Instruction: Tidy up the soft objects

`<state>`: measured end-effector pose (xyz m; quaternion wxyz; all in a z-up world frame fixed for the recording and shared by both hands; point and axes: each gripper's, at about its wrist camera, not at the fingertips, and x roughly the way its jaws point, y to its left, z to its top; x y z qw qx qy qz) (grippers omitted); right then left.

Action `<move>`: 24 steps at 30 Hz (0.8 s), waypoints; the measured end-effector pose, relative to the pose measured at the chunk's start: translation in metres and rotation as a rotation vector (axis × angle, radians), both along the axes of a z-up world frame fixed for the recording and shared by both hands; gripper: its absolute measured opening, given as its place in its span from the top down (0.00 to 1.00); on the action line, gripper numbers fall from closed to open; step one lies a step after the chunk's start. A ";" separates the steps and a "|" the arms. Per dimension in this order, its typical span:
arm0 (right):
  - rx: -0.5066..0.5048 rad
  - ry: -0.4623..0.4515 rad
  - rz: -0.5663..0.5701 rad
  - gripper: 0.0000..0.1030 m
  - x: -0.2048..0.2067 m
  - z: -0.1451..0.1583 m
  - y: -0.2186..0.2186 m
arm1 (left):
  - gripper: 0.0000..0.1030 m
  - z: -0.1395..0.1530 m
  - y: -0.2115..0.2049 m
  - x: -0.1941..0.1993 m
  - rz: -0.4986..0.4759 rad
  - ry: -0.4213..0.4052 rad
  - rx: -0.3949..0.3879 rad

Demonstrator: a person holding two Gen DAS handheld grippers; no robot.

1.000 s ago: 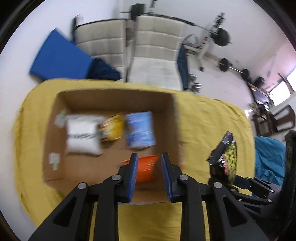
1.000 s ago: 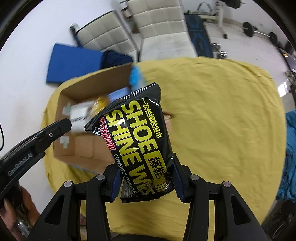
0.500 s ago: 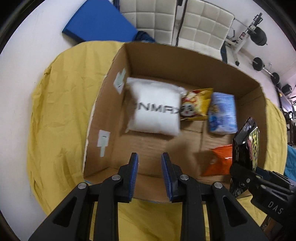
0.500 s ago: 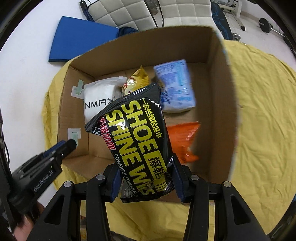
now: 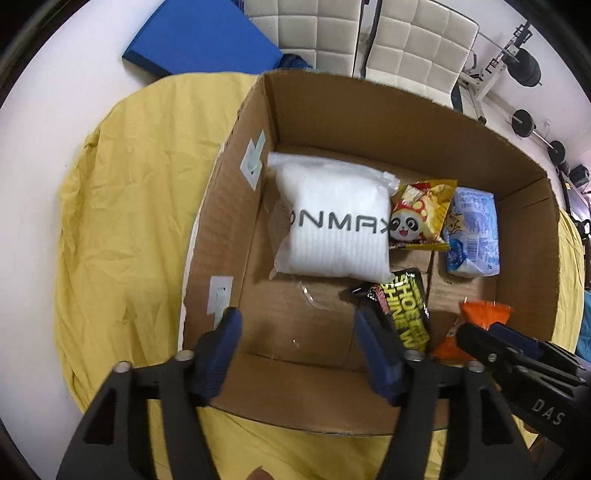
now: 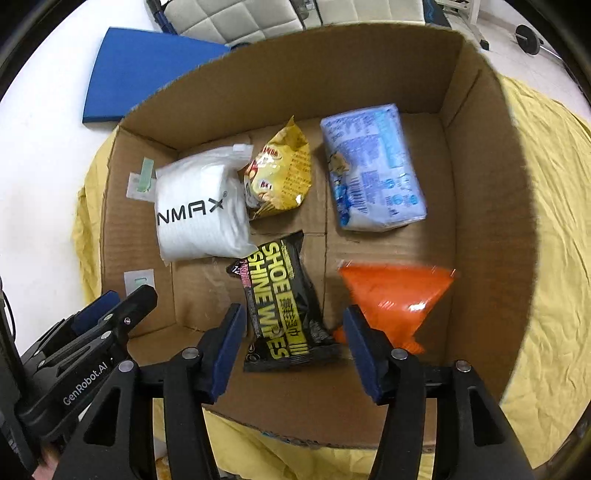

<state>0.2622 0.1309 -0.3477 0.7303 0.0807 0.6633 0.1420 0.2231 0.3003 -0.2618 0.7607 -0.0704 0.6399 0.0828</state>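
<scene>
Both tongs hang spread and empty over the cardboard box (image 6: 480, 155), the right tongs (image 6: 291, 338) just above the black shoe-wipes pack (image 6: 288, 302) now lying inside with four other soft packs, so the sorting looks nearly finished.

Behind the surface we see two white quilted chairs (image 5: 314, 33) side by side, and a blue mat (image 5: 199, 37) lying flat on the white floor (image 5: 55, 85) to their left. A yellow cloth (image 5: 129, 206), wrinkled all over, covers the surface. To the right of the chairs we see a weight bench frame (image 5: 484, 77) and a barbell (image 5: 535, 129) with dark plates on the floor.
</scene>
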 end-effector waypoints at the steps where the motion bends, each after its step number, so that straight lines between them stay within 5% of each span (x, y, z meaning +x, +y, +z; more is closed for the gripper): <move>1: -0.002 -0.008 -0.004 0.40 -0.001 0.005 -0.004 | 0.25 0.004 -0.002 0.001 -0.004 -0.007 -0.002; 6: 0.008 -0.060 -0.072 0.30 -0.005 0.037 -0.045 | 0.03 0.024 -0.022 0.007 -0.044 -0.041 -0.020; 12: -0.002 -0.109 -0.261 0.24 -0.001 0.060 -0.123 | 0.02 0.037 -0.065 0.018 -0.113 -0.081 -0.047; 18: -0.009 -0.022 -0.418 0.24 0.011 0.023 -0.198 | 0.02 0.022 -0.101 0.029 -0.166 -0.049 -0.061; 24: 0.123 0.102 -0.471 0.24 0.015 -0.032 -0.223 | 0.02 0.000 -0.116 0.032 -0.179 0.004 -0.064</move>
